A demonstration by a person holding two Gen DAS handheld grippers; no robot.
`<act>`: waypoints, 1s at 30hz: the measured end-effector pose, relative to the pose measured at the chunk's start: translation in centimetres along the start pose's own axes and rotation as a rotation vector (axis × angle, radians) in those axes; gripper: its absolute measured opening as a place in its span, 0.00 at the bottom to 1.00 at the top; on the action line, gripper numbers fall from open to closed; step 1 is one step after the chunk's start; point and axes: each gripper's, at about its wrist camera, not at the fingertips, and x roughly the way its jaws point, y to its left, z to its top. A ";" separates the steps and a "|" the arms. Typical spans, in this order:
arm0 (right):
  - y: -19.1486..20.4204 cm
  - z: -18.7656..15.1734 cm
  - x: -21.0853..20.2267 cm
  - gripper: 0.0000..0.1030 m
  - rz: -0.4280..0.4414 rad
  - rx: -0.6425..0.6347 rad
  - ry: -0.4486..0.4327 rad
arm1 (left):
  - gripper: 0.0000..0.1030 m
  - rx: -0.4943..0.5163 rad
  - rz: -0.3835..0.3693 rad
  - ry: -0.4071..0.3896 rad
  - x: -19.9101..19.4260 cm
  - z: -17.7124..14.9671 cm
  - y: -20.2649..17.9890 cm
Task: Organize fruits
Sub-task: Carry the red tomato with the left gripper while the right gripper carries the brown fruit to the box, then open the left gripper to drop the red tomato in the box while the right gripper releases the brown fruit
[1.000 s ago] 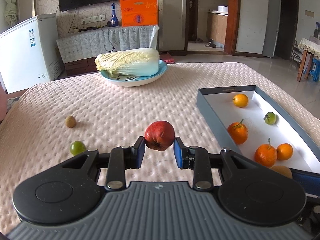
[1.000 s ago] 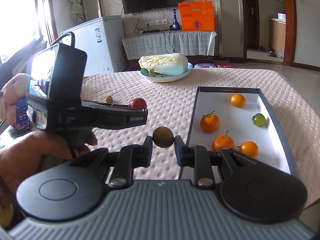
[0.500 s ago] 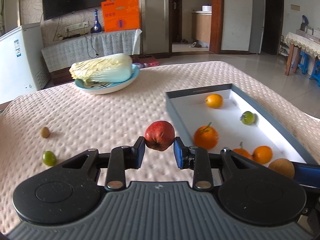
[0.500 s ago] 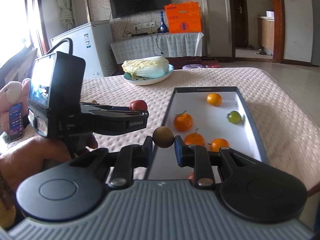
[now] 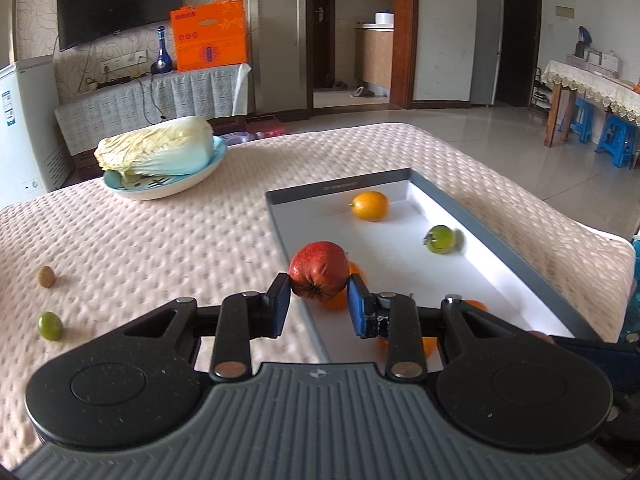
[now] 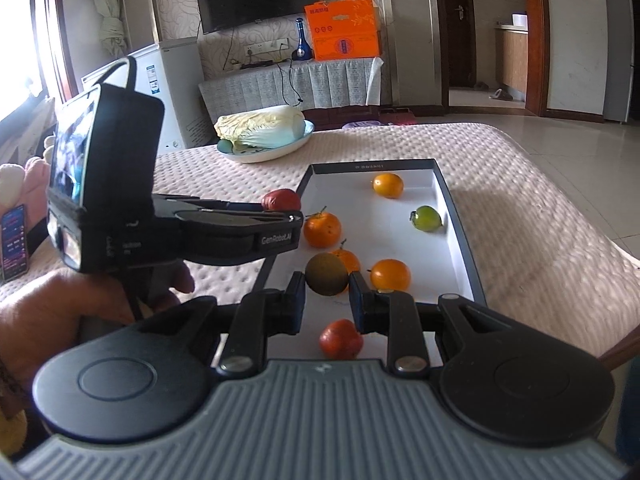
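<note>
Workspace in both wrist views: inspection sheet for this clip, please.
Surface: pink bumpy cover.
Job's things: tray holds oranges, a green fruit and a red fruit; kiwi and green fruit lie outside.
Clutter: cabbage on plate.
Grippers: left gripper clamps red apple; right gripper clamps brown fruit.
Cables: nothing seen on the surface.
Surroundings: TV, orange box.

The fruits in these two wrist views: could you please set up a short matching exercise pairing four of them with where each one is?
Things:
1. red apple
2. brown kiwi
3. small green fruit
4. green citrus

Places:
A. lying on the tablecloth
B. in the right tongs
C. inside the tray
D. in the left tongs

Pairs: 1-D, 2-B, 3-A, 4-C
</note>
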 end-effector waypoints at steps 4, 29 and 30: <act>-0.2 -0.2 0.0 0.25 -0.009 0.002 0.007 | 0.35 0.007 -0.025 -0.001 0.2 0.0 -1.0; -2.4 -0.4 0.8 0.27 -0.085 0.046 0.018 | 0.56 -0.043 -0.049 -0.027 0.0 0.5 -1.3; -2.4 -0.3 0.9 0.27 -0.095 0.047 0.009 | 0.56 -0.044 -0.045 -0.027 -0.1 0.5 -1.1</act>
